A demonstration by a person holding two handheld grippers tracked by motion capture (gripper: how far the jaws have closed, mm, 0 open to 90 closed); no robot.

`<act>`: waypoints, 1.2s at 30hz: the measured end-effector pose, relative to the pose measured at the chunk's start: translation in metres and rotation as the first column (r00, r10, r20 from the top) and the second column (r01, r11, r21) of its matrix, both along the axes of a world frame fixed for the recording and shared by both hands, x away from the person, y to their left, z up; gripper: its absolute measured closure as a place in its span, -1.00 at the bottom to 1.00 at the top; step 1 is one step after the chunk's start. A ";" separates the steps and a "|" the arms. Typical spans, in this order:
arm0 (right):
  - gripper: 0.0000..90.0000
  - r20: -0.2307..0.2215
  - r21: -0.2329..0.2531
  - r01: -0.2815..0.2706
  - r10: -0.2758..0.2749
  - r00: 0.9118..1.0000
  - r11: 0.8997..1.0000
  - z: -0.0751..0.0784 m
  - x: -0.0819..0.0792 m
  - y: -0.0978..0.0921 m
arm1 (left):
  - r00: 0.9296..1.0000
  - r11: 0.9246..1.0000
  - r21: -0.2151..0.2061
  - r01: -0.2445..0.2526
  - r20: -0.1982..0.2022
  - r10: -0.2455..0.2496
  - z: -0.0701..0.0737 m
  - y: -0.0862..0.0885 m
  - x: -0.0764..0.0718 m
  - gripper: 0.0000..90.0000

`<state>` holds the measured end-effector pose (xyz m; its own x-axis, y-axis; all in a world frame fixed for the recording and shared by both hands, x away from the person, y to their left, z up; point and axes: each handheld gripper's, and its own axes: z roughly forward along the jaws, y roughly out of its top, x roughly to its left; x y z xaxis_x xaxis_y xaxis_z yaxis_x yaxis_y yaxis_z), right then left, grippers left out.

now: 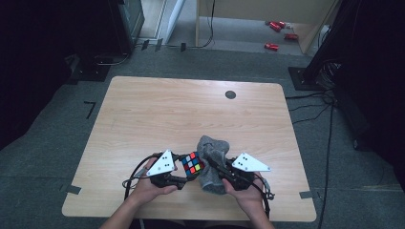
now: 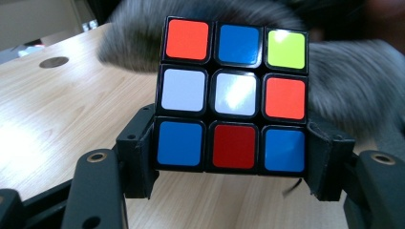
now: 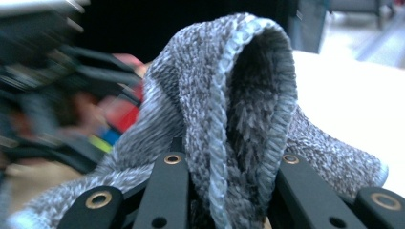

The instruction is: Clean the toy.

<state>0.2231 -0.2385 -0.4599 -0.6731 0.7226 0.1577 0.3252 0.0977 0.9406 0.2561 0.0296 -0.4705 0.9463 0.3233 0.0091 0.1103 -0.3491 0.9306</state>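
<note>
Left gripper (image 1: 184, 172): held low at the table's (image 1: 143, 114) 6 o'clock edge, jaws clamped on the puzzle cube (image 1: 192, 163) at its lower corners. Right gripper (image 1: 213, 166): beside it at 3 o'clock, jaws closed on the grey knitted sock (image 1: 213, 160), which touches the cube. The cube's face (image 2: 234, 93) is resolved in the left gripper view; the sock's open cuff (image 3: 248, 95) in the right gripper view.
</note>
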 end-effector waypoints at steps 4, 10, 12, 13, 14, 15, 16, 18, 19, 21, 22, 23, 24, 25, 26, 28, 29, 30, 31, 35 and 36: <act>0.70 -0.013 0.001 0.014 -0.014 1.000 1.000 0.002 0.000 -0.001 | 1.000 1.000 0.003 0.000 0.000 0.000 -0.001 -0.002 0.000 -0.23; 0.69 0.075 0.012 -0.026 0.025 0.997 1.000 0.021 -0.012 0.010 | 0.999 1.000 -0.010 0.025 0.021 -0.025 0.004 -0.004 -0.005 -0.23; 0.69 0.037 0.015 0.012 -0.013 0.999 1.000 0.014 -0.005 0.003 | 0.999 1.000 -0.014 0.026 0.026 -0.025 0.006 -0.003 -0.006 -0.23; 0.69 0.008 0.020 0.032 -0.032 0.999 0.999 0.009 -0.002 0.000 | 0.999 1.000 -0.013 0.024 0.026 -0.024 0.006 -0.003 -0.006 -0.23; 0.69 -0.020 0.027 0.042 -0.042 0.999 0.999 0.005 0.001 -0.004 | 1.000 1.000 -0.014 0.022 0.023 -0.021 0.005 -0.003 -0.005 -0.23; 0.69 -0.037 0.034 0.046 -0.045 0.998 0.998 0.004 0.002 -0.006 | 1.000 1.000 -0.010 0.015 0.023 -0.015 0.005 -0.003 -0.005 -0.23; 0.69 -0.040 0.045 0.043 -0.041 0.998 0.998 0.004 0.001 -0.006 | 1.000 1.000 -0.001 0.008 0.023 -0.008 0.004 -0.004 -0.004 -0.23; 0.68 -0.005 0.072 0.003 -0.003 1.000 0.997 0.012 -0.005 0.000 | 1.000 1.000 0.018 -0.002 0.026 0.002 0.003 -0.006 -0.004 -0.23; 0.68 0.022 0.077 -0.023 0.021 1.000 0.997 0.017 -0.009 0.004 | 1.000 1.000 0.018 0.002 0.025 -0.002 0.002 -0.006 -0.004 -0.23; 0.67 0.062 0.049 -0.040 0.037 0.997 0.998 0.025 -0.014 0.013 | 1.000 1.000 0.006 0.007 0.026 -0.007 0.003 -0.006 -0.005 -0.23; 0.67 0.073 0.032 -0.033 0.030 0.997 0.999 0.025 -0.015 0.014 | 1.000 1.000 0.000 0.010 0.030 -0.010 0.005 -0.005 -0.005 -0.23; 0.66 0.077 0.031 -0.026 0.024 0.997 0.999 0.024 -0.013 0.013 | 0.999 1.000 -0.003 0.013 0.030 -0.013 0.005 -0.004 -0.006 -0.23; 0.67 0.053 0.051 -0.014 0.012 0.999 0.999 0.021 -0.011 0.010 | 0.999 1.000 -0.011 0.017 0.030 -0.016 0.006 -0.003 -0.006 -0.23; 0.67 0.026 0.052 0.010 -0.012 1.000 0.999 0.016 -0.007 0.006 | 1.000 1.000 -0.019 0.018 0.026 -0.018 0.006 -0.003 -0.006 -0.23; 0.67 0.005 0.043 0.033 -0.033 0.999 0.999 0.012 -0.004 0.003 | 1.000 1.000 -0.023 0.016 0.025 -0.016 0.007 -0.002 -0.006 -0.23; 0.67 -0.019 0.058 0.048 -0.047 0.999 0.997 0.008 -0.003 -0.002 | 1.000 1.000 -0.026 0.014 0.019 -0.014 0.007 -0.003 -0.005 -0.23; 0.67 -0.013 0.062 0.043 -0.042 0.999 0.997 0.010 -0.004 -0.002 | 1.000 1.000 -0.017 0.007 0.021 -0.007 0.007 -0.003 -0.004 -0.23; 0.66 -0.002 0.066 0.029 -0.029 1.000 0.997 0.013 -0.007 0.000 | 1.000 1.000 -0.005 -0.001 0.021 0.001 0.006 -0.004 -0.004 -0.23; 0.66 0.019 0.073 0.006 -0.008 1.000 0.997 0.017 -0.009 0.004 | 1.000 1.000 0.005 -0.003 0.024 0.003 0.005 -0.005 -0.004 -0.23; 0.66 0.063 0.066 -0.025 0.021 0.998 0.997 0.025 -0.016 0.014 | 1.000 1.000 0.000 0.004 0.030 -0.004 0.005 -0.005 -0.006 -0.23; 0.66 0.053 0.074 -0.019 0.015 0.998 0.997 0.023 -0.014 0.013 | 1.000 1.000 -0.006 0.006 0.028 -0.006 0.006 -0.005 -0.006 -0.23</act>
